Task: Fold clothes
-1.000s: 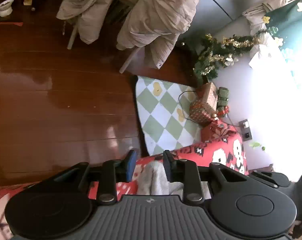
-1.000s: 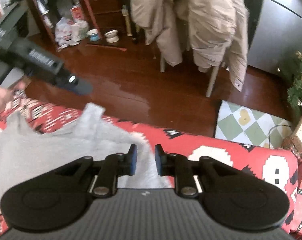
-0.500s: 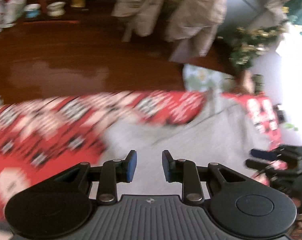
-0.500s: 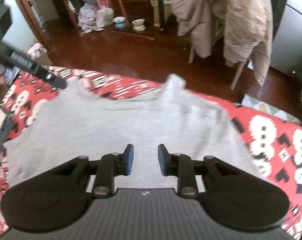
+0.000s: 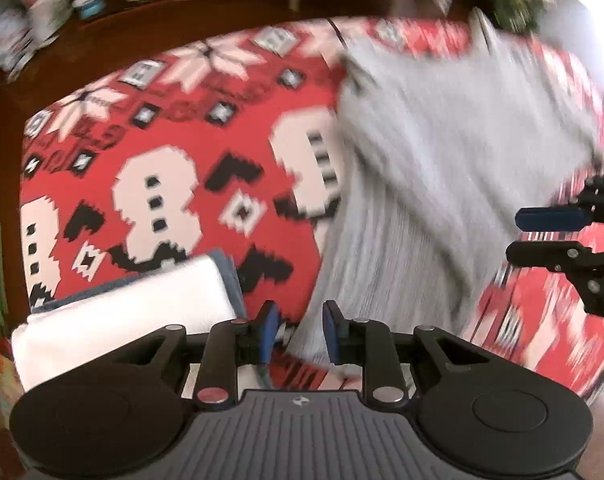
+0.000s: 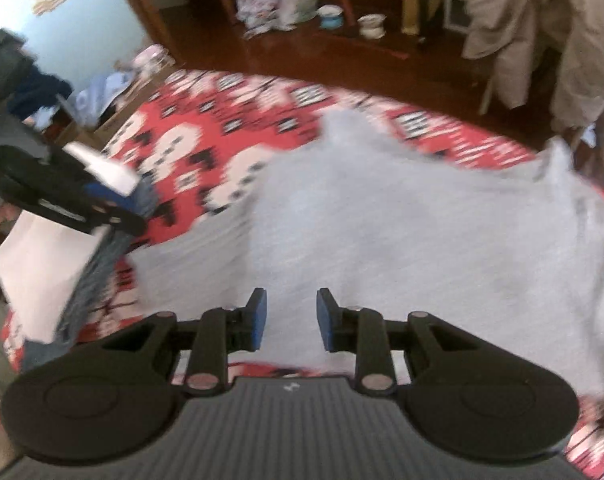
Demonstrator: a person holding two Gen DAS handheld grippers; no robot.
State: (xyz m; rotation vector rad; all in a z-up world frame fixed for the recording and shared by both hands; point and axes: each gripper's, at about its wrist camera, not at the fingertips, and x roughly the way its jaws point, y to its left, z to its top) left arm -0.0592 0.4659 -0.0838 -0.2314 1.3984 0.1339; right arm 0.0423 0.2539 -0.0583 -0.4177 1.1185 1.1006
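A grey garment [image 5: 441, 168] lies spread flat on the red patterned blanket [image 5: 174, 152]. In the right wrist view the grey garment [image 6: 401, 232] fills the middle. My left gripper [image 5: 300, 330] hovers open at the garment's near left edge, with nothing clamped between its fingers. My right gripper [image 6: 292, 320] is open just above the garment's near hem. Each gripper shows in the other's view: the right gripper [image 5: 545, 236] at the garment's right edge, the left gripper [image 6: 130, 208] blurred at the left.
A folded white cloth [image 5: 118, 312] lies on a blue-grey one at the blanket's near left corner, also seen as the white cloth [image 6: 42, 256]. Beyond the blanket is a dark wooden floor [image 6: 341, 60], with beige coats [image 6: 541, 32] on a chair and bowls [image 6: 371, 26].
Both views have tipped down from the floor onto the blanket. The grey cloth that sat between my left fingers now lies spread out. Both grippers have moved to its near edge.
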